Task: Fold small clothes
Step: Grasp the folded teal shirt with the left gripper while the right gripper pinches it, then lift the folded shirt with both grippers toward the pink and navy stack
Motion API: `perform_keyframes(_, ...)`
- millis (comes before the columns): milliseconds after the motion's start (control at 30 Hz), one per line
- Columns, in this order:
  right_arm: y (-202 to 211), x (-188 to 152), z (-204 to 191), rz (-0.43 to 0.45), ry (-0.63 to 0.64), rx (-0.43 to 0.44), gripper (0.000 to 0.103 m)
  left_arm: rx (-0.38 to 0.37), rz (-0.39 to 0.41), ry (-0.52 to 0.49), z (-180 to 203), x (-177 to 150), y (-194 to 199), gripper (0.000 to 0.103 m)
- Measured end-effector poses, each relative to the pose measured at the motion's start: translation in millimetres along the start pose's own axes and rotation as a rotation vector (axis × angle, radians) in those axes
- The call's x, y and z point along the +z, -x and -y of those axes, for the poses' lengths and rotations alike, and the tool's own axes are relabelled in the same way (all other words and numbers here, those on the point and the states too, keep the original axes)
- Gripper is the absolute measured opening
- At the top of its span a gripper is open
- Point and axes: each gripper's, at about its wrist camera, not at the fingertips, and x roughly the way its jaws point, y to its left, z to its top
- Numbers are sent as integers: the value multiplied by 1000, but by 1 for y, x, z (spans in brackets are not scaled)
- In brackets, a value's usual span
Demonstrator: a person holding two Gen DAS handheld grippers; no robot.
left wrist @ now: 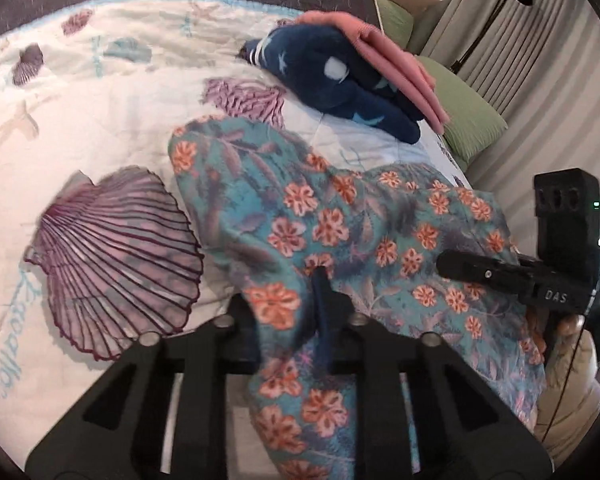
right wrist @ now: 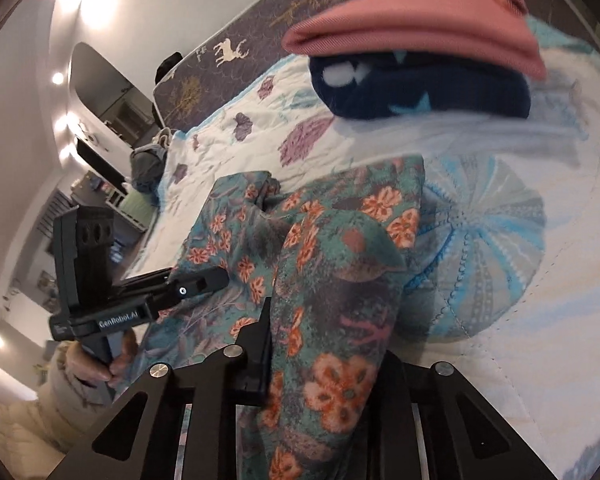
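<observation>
Both tongs are clamped on the near edge of the flowered garment (left wrist: 340,216): the left tongs (left wrist: 300,312) have a bunch of the teal and orange cloth pinched between their black fingers, and the right tongs (right wrist: 324,344) grip another bunch of it, the cloth riding up over them so that one finger is hidden. The garment lies on the shell-patterned quilt (left wrist: 100,92), its near edge lifted and its far end resting flat on the bed. I judge the step to be the start of a fold, with both near corners taken. The next move calls for carrying the two grips together up and away over the cloth, keeping them level with each other so the edge lands square, then letting go. Beyond the garment, on the far right of the bed, sits a stack of folded things, a pink piece (left wrist: 384,60) on a dark blue starred one (left wrist: 340,80); that looks like where the finished fold belongs. The left view shows the green pillow (left wrist: 472,120) and curtain beyond the stack; the right view alone shows the room's lit wall, the bare hand (right wrist: 96,360) holding the left tongs, and a blue sea-urchin print (right wrist: 484,248) just beside the garment.
</observation>
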Motion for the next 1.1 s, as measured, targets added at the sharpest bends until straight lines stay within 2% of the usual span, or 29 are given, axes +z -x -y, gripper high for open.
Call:
perform_keyframes(233,38,-14,-46,142,111,-121,19,81,135,-141,41,0,45,16)
perform_keyframes(467,99,-27,-90,283,184,-193,19,61,263,-202,79,13,107,16)
perform_keyframes(667,169,-32,-136,462,248,-249,19,73,383,-296,125,34,163,16)
perform_keyframes(767,206,-23,-158,548,288,-295,19,106,453,-358,154,59,195,16)
perform_keyframes(867,235,6,-180,604,308,-316,19,166,509,-411,176,91,219,16)
perform_keyframes(1000,274,57,-205,663,329,-341,19,178,556,-388,202,158,257,16)
perform_keyframes(1100,298,92,-215,709,303,-358,19,190,577,-373,217,201,270,17)
